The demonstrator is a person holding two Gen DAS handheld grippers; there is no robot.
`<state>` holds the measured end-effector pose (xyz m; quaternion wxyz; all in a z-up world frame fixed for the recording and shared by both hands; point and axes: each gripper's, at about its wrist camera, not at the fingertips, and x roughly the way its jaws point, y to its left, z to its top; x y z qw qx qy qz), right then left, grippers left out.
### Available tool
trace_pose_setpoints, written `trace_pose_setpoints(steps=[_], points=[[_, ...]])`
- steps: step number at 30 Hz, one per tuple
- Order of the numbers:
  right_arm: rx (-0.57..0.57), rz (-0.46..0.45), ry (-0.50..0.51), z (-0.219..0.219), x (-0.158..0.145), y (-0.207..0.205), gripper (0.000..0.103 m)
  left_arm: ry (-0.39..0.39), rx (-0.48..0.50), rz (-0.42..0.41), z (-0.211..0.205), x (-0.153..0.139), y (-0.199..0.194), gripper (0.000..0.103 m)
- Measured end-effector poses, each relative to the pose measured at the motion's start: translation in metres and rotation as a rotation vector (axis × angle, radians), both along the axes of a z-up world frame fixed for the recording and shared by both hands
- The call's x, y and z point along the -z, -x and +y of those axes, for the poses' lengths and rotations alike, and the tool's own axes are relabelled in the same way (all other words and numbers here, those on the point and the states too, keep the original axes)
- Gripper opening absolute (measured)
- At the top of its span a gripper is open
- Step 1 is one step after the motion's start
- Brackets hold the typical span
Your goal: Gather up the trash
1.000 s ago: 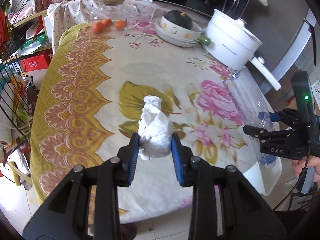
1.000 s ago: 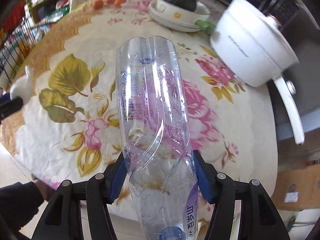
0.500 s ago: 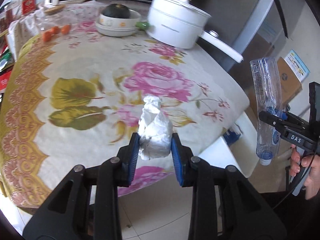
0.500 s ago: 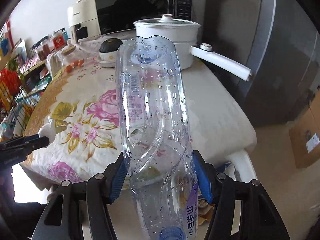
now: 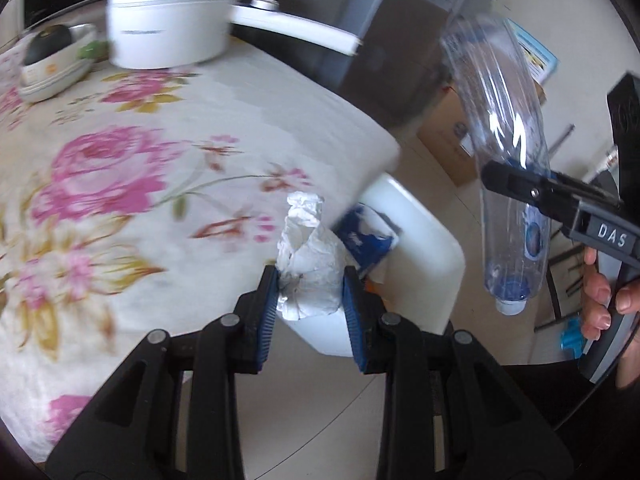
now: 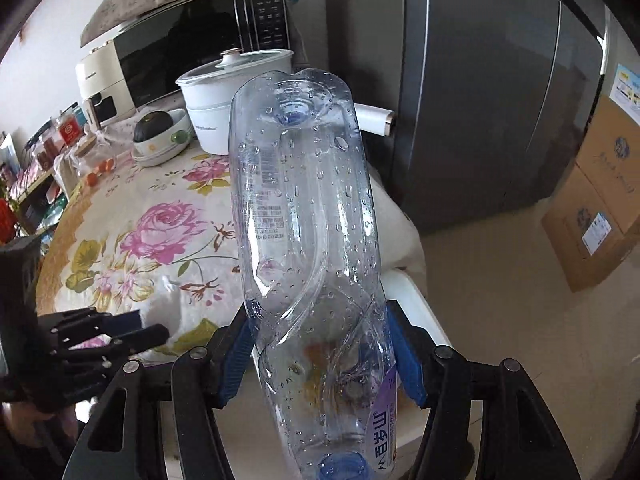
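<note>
Beside the floral tablecloth's (image 5: 132, 184) edge, above the white bin (image 5: 420, 248): your left gripper (image 5: 309, 296) clamped the crumpled tissue (image 5: 310, 272). Right of it, your right gripper (image 6: 320, 354) pinched the crushed plastic bottle (image 6: 308, 240), cap downward.

We see a white pot (image 6: 236, 92) at the far end of the floral tablecloth (image 6: 132, 216), a bowl (image 6: 160, 136) just left of it, a microwave (image 6: 200, 40) behind, boxes (image 6: 600, 200) on the floor.
</note>
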<state>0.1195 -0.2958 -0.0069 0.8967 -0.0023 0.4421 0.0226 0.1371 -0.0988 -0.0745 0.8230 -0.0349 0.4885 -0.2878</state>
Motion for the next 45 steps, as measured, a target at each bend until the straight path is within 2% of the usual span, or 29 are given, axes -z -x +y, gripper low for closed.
trace_pose_setpoints(steps=[4,8,10,12,16,18,25,29,30,31,33,37,41,45], points=[[0.018,0.005,0.005,-0.011,0.004,0.004,0.064,0.018,0.048,0.016,-0.035,0.009,0.001,0.034],[0.045,0.018,0.019,-0.025,0.010,0.009,0.064,0.015,0.091,-0.012,-0.062,0.018,-0.001,0.036],[0.057,0.025,0.026,-0.031,0.013,0.009,0.064,0.000,0.092,-0.039,-0.069,0.019,-0.001,0.048],[0.070,0.030,0.027,-0.037,0.016,0.009,0.064,-0.017,0.068,-0.035,-0.071,0.021,-0.004,0.080],[0.088,0.033,0.021,-0.046,0.018,0.011,0.064,-0.064,0.014,-0.007,-0.067,0.023,-0.008,0.089],[0.094,0.032,0.019,-0.048,0.017,0.010,0.064,-0.087,-0.012,-0.001,-0.063,0.024,-0.007,0.101],[0.106,0.021,0.002,-0.043,0.017,0.003,0.063,-0.124,-0.086,0.013,-0.040,0.021,-0.006,0.102],[0.111,0.063,0.005,-0.038,0.026,-0.007,0.063,-0.127,-0.107,0.028,-0.032,0.019,-0.006,0.102],[0.114,0.073,0.002,-0.038,0.028,-0.009,0.066,-0.126,-0.114,0.035,-0.030,0.018,-0.005,0.102],[0.120,0.083,0.003,-0.038,0.029,-0.011,0.075,-0.129,-0.121,0.040,-0.028,0.018,-0.005,0.102],[0.133,0.078,0.008,-0.037,0.028,-0.009,0.084,-0.146,-0.134,0.039,-0.025,0.017,-0.004,0.102],[0.122,0.067,0.007,-0.033,0.024,-0.002,0.085,-0.207,-0.179,0.014,-0.020,0.013,0.000,0.102],[0.115,0.067,-0.004,-0.027,0.022,0.009,0.085,-0.217,-0.222,0.015,-0.011,0.007,0.007,0.102],[0.110,0.054,0.006,-0.017,0.020,0.017,0.086,-0.235,-0.228,-0.017,-0.005,-0.002,0.019,0.102]])
